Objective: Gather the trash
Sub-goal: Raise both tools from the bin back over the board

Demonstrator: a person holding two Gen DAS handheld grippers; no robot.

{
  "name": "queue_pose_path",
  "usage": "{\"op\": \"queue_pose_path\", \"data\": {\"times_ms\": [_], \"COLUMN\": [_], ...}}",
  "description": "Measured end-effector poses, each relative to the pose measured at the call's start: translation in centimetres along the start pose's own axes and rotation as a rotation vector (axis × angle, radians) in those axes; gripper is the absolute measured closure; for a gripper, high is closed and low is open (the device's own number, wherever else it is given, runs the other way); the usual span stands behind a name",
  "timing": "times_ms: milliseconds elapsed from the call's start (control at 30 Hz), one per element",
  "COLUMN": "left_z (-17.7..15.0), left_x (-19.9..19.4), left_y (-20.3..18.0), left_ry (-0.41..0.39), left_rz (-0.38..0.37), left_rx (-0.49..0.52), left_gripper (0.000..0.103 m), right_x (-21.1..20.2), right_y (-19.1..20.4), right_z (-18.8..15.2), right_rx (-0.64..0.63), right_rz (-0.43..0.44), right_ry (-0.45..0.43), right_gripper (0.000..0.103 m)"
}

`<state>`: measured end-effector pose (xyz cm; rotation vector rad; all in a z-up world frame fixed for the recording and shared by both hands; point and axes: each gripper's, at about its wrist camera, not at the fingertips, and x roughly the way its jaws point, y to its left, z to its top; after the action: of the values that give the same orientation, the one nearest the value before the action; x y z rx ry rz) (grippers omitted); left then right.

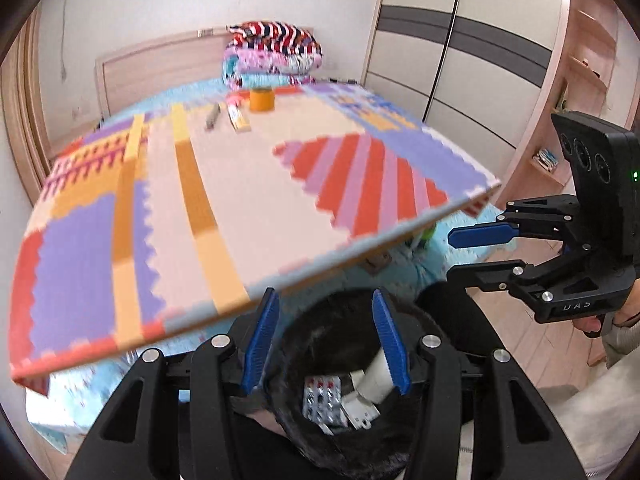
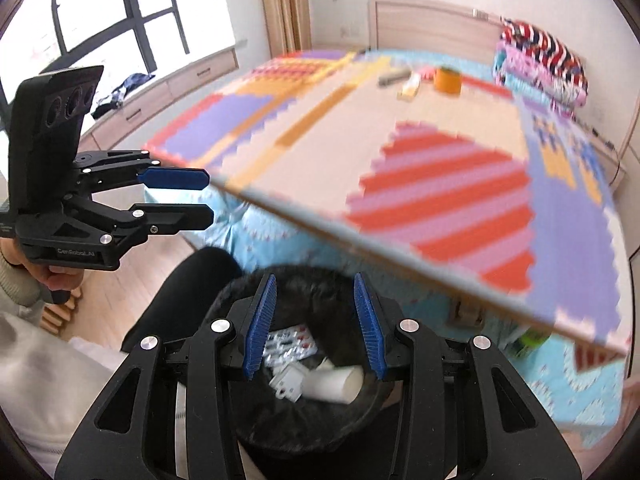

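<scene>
Right wrist view — ribbed blue pads of each hand-held gripper [image 2: 316, 326] apart, empty, above black-lined bin [image 2: 256, 412] — foil blister packs [image 2: 286, 344] inside.

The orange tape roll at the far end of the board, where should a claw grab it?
Grip the tape roll across its outer wall, coming from above. It stands flat on the board with its hole up, and a tube lies close alongside.

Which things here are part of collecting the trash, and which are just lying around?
Part of the job:
- black bin
- blister pack in it
- white tube in it
- orange tape roll, small carton and grey stick on the board, possibly trash

Lying about:
- folded quilts
- patterned board
- wardrobe
</scene>
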<state>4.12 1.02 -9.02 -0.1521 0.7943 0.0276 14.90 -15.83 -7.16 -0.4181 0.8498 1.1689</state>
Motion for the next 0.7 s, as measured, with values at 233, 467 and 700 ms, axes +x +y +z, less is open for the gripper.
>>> {"op": "queue_pose_path", "data": {"times_ms": [233,467,700], "left_z": [4.0,7.9,12.1], "left_x": [-0.4,0.6,3.7], "left_y": [2.2,4.9,8.1], "left_ry": [-0.063,-0.105,-0.113], "left_rz": [0.039,0.058,0.095], "left_rx": [0.023,0.020,0.031], "left_gripper": [0.056,0.056,0.056], "right_x": [-0.3,0.0,1.9], "right_y": [-1.1,-2.7,-6.2], "right_z": [4.1,8.0,12.6], "right_rx": [-0.039,-0.059,-0.037], "right_rz": [-0.031,-0.065,-0.104], "right_ry": [-0.063,-0.120,-0.166], "right_gripper": [0.063,0.061,0.053]}}
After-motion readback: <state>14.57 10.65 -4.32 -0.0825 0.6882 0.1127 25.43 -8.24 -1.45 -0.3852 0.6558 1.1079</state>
